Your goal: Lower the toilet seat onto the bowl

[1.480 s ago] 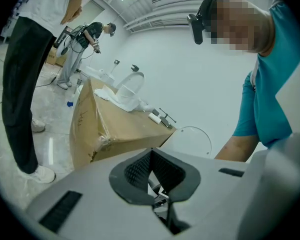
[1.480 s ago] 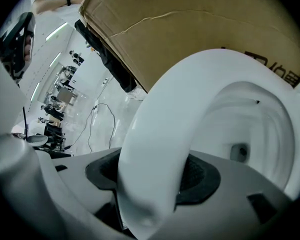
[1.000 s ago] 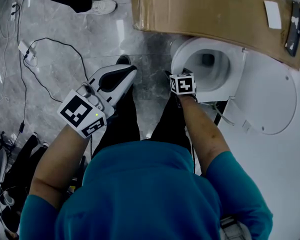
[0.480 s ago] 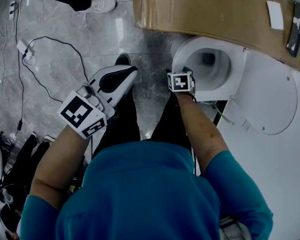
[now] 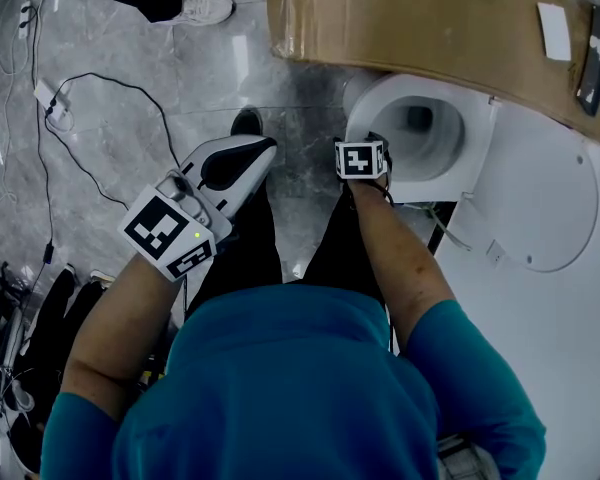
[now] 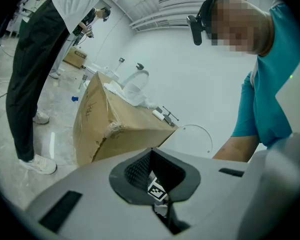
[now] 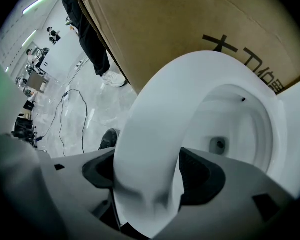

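Note:
The white toilet seat [image 5: 373, 108] lies as a ring round the bowl [image 5: 425, 128]. The round lid [image 5: 545, 198] stands open to the right. My right gripper [image 5: 364, 152] points down at the seat's front edge, mostly hidden under its marker cube. In the right gripper view the seat's front rim [image 7: 155, 134] fills the gap between the right gripper [image 7: 147, 170] pads; the jaws have just been opening and stand wide apart. My left gripper [image 5: 263, 147] hangs over the floor left of the bowl, shut on nothing; the left gripper [image 6: 152, 156] jaws meet in its own view.
A large cardboard box [image 5: 420, 18] sits right behind the bowl. Cables [image 5: 110, 83] trail over the grey floor at the left. Another person's white shoe [image 5: 205, 10] is near the box, and that person stands by the box [image 6: 115, 124].
The right gripper's marker cube has shifted slightly up the picture and tipped, at the seat's front edge. The left gripper has stayed where it was.

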`<state>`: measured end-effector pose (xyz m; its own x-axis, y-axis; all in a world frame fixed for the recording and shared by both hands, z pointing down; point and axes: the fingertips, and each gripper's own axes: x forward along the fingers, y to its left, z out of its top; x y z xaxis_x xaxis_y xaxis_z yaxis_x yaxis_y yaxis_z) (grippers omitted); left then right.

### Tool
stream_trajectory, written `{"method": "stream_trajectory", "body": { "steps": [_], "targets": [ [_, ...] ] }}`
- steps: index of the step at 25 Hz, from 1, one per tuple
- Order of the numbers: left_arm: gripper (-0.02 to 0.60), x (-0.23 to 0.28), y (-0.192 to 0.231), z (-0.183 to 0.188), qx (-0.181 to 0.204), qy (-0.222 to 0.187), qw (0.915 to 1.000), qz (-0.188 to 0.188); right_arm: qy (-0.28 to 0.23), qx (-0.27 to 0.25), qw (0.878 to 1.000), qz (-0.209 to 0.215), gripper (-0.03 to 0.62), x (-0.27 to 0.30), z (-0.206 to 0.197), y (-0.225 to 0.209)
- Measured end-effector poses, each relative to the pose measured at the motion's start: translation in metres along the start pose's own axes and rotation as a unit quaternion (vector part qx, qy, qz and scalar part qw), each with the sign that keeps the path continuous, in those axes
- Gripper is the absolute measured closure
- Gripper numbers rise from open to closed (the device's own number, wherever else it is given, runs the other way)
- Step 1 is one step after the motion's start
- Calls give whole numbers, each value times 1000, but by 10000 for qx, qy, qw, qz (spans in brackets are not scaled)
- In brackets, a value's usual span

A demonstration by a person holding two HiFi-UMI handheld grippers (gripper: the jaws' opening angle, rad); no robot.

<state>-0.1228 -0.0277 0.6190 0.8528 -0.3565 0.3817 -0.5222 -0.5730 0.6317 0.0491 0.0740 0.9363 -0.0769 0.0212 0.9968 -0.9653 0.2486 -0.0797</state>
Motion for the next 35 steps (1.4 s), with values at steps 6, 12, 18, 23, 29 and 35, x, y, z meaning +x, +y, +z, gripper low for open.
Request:
{"method": "stream_trajectory", "body": {
  "steps": [6,12,18,23,29,35],
  "targets": [
    [588,0,2,-2,-6,9,10000,9,46,-43,10000,66,252,8,-1,1],
    [588,1,2,-5,-30,26,10000,3,107,-104,9999,57,250,19,0,1],
    [588,2,1,-7,-23,68,10000,-53,127,-151,9998,-4,246,27,1,-1],
    [588,3,3,-10,8,134,9999,-34,113,-246,9996,78,240,34,1,-2],
    [588,-1,3,-12,45,150,9999,1,-27,-317,9994,155,232,30,4,0],
    [588,1,-8,-5,79,68,9999,-31,-336,-539,9969,470,232,7,5,3]
  ]
}}
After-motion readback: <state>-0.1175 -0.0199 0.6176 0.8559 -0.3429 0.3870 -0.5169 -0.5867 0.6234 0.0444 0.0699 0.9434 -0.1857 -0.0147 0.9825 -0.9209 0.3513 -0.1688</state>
